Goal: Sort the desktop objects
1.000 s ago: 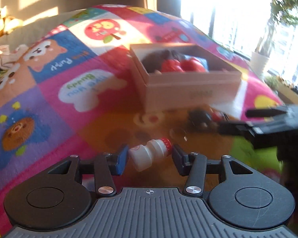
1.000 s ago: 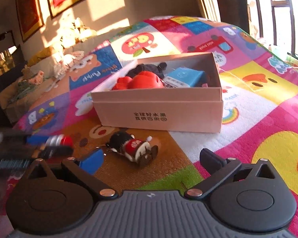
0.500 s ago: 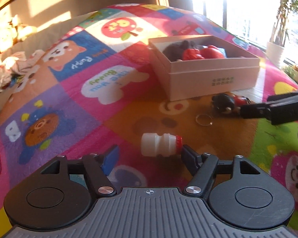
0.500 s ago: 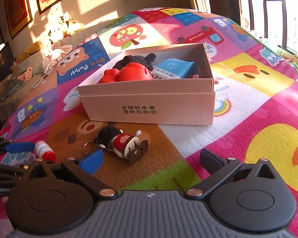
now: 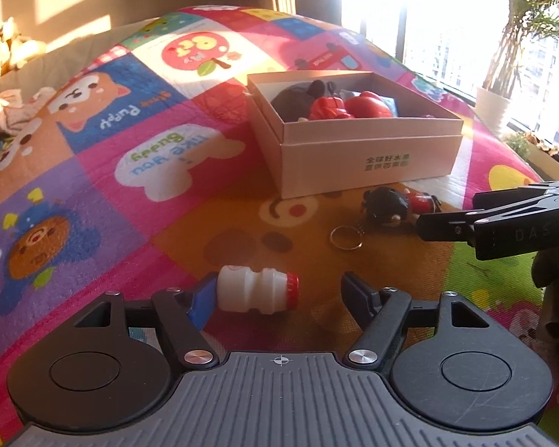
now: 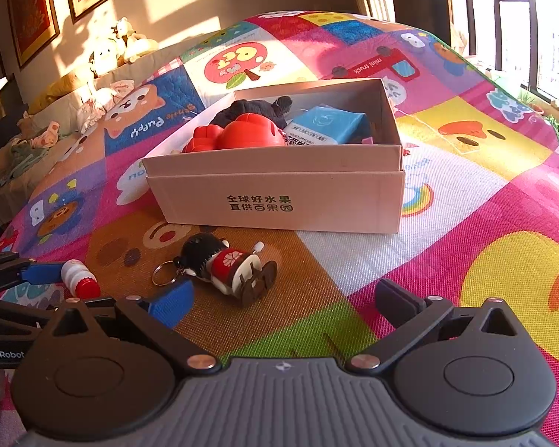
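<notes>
A small white bottle with a red cap (image 5: 258, 290) lies on its side on the play mat between the fingers of my open left gripper (image 5: 279, 294), its base against the left finger; it also shows in the right wrist view (image 6: 79, 280). A doll keychain (image 6: 229, 268) with a black head and red body lies in front of my open right gripper (image 6: 281, 298); it also shows in the left wrist view (image 5: 395, 206). A cardboard box (image 6: 279, 201) beyond holds a red toy (image 6: 238, 135), a blue packet (image 6: 326, 124) and a dark plush.
The colourful play mat (image 6: 466, 193) covers the surface. My right gripper's fingers (image 5: 462, 223) reach in from the right in the left wrist view. A sofa with soft toys (image 6: 104, 52) is at the far left, a potted plant (image 5: 503, 85) by the window.
My left gripper has shifted so that the bottle sits against its left finger. My right gripper has moved closer to the doll keychain. Both stay open.
</notes>
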Available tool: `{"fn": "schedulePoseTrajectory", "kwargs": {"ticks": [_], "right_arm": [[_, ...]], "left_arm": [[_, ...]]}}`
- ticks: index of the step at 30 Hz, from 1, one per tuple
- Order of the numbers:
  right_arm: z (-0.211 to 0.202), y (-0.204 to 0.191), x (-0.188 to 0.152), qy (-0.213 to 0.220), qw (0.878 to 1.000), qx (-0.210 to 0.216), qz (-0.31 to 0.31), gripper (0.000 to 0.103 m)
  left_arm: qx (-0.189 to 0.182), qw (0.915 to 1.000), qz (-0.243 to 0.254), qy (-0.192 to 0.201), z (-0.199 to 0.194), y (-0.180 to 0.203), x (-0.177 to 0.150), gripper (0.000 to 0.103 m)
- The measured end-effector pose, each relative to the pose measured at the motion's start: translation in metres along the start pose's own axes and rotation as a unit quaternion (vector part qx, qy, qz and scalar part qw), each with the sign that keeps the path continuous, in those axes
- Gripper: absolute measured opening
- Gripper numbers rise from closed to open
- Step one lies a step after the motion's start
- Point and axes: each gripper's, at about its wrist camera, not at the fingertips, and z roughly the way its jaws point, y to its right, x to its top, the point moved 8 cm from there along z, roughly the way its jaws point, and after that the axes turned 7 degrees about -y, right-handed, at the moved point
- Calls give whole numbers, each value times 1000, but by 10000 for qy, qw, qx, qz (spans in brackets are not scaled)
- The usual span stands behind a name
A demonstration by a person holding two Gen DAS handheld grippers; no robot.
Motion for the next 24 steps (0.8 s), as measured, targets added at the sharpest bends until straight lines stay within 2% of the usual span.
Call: {"fn": "schedulePoseTrajectory", "kwargs": {"ticks": [4, 6, 9, 11, 14, 16, 17, 18, 21, 22, 24], "right_arm": [[2, -3, -1, -61, 9998, -140, -117, 103], [1, -4, 0, -65, 9993, -310, -206, 103], [-3, -8, 5, 56, 9964, -634, -565, 103], [-4, -11, 10, 134, 9901, -1017, -957, 103], [-2, -12, 19, 176, 9745, -1628, -1532, 103], [-3, -10, 23, 309, 9630, -2023, -1756, 103], [-4, -9, 24, 327, 9611, -2098, -1769, 103], [-6, -10, 26, 289, 9665, -1946, -1648, 103], [-9, -20, 26, -36, 9916, -831, -991, 103], [-7, -24, 26, -133, 9948, -561, -841, 103], [0, -32, 26, -251, 9968, -322, -685, 103]], "left_arm": [[122, 9999, -74, 59, -2, -7, -6, 82], [104, 9998, -166, 78, -4, -10, -12, 90], [77, 9992, -315, 242, -9, -15, -13, 94], [31, 9989, -386, 276, -10, -17, -13, 94], [-13, 9984, -433, 369, -13, -18, -13, 95], [-26, 9980, -447, 437, -15, -18, -13, 95], [-36, 9979, -448, 460, -16, -18, -13, 95], [-49, 9979, -447, 474, -16, -17, -13, 96], [-85, 9978, -467, 469, -15, -18, -13, 96], [-90, 9977, -480, 465, -15, -18, -13, 96], [-92, 9976, -501, 463, -15, -19, -13, 96]]}}
